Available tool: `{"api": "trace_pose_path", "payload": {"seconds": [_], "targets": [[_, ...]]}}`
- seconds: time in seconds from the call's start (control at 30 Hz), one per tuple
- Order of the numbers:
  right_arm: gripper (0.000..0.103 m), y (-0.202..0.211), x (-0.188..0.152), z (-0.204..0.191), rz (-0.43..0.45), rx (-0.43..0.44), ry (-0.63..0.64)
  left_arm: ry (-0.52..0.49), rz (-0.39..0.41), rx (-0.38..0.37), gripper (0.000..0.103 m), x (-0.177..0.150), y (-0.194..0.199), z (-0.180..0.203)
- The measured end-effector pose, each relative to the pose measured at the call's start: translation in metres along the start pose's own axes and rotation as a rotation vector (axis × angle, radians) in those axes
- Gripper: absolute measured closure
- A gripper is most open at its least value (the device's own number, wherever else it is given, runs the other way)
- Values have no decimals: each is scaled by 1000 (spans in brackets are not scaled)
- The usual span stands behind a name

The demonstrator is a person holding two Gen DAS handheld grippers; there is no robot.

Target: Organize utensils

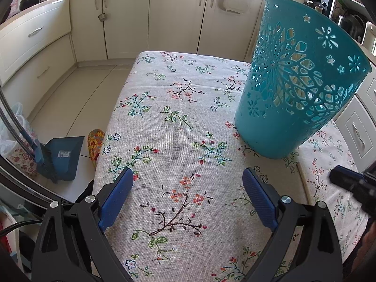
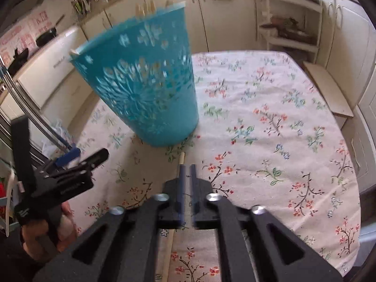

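A teal perforated plastic basket point(image 1: 298, 87) stands on the floral tablecloth, ahead and right of my left gripper point(image 1: 188, 183), which is open and empty just above the cloth. In the right wrist view the basket point(image 2: 145, 89) is ahead and left, with several wooden utensil handles point(image 2: 145, 9) sticking out of its top. My right gripper point(image 2: 186, 171) is shut on a thin wooden utensil handle point(image 2: 181, 158), whose tip pokes out past the fingertips toward the basket's base and whose shaft point(image 2: 168, 253) runs back under the gripper. The left gripper's body point(image 2: 63, 176) shows at the left.
The table with the floral cloth point(image 2: 270, 122) is ringed by cream kitchen cabinets point(image 1: 129, 23). A blue dustpan point(image 1: 61, 157) and a patterned slipper point(image 1: 95, 143) lie on the tiled floor to the left. A wooden board point(image 2: 329, 89) lies off the table's right side.
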State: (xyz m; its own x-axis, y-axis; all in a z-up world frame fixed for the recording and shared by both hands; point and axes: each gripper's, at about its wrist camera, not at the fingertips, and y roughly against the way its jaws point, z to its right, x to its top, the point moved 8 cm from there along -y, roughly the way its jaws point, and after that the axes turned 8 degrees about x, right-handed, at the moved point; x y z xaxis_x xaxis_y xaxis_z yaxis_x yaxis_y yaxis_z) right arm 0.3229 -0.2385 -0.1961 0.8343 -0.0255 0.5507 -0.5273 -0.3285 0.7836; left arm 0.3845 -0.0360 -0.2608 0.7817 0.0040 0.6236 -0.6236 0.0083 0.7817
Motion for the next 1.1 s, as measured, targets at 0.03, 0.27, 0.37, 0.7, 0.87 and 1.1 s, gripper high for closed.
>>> {"api": "trace_pose_path", "payload": {"seconds": [0.03,0.27,0.37,0.7,0.87,1.1], "targets": [[54,-5,-1,-5,3,-10,28,0,-1,1,13,0,0,0],[97,-36,-12,-8,-34,-79,103,5,-2,-5,13,0,-1,-1],[97,-24,-6,7,-9,-92,69,4,-1,-11,13,0,0,0],[63,-12,17,55,-10,-114,-29,2,-2,-14,13,0,0,0],[58,-32,8,49,-59,-100,-18,-1,-4,-14,13,0,-1,0],[97,-35,-4,30,-57,-147,103,1,-6,-15,13,1,-2,1]]}}
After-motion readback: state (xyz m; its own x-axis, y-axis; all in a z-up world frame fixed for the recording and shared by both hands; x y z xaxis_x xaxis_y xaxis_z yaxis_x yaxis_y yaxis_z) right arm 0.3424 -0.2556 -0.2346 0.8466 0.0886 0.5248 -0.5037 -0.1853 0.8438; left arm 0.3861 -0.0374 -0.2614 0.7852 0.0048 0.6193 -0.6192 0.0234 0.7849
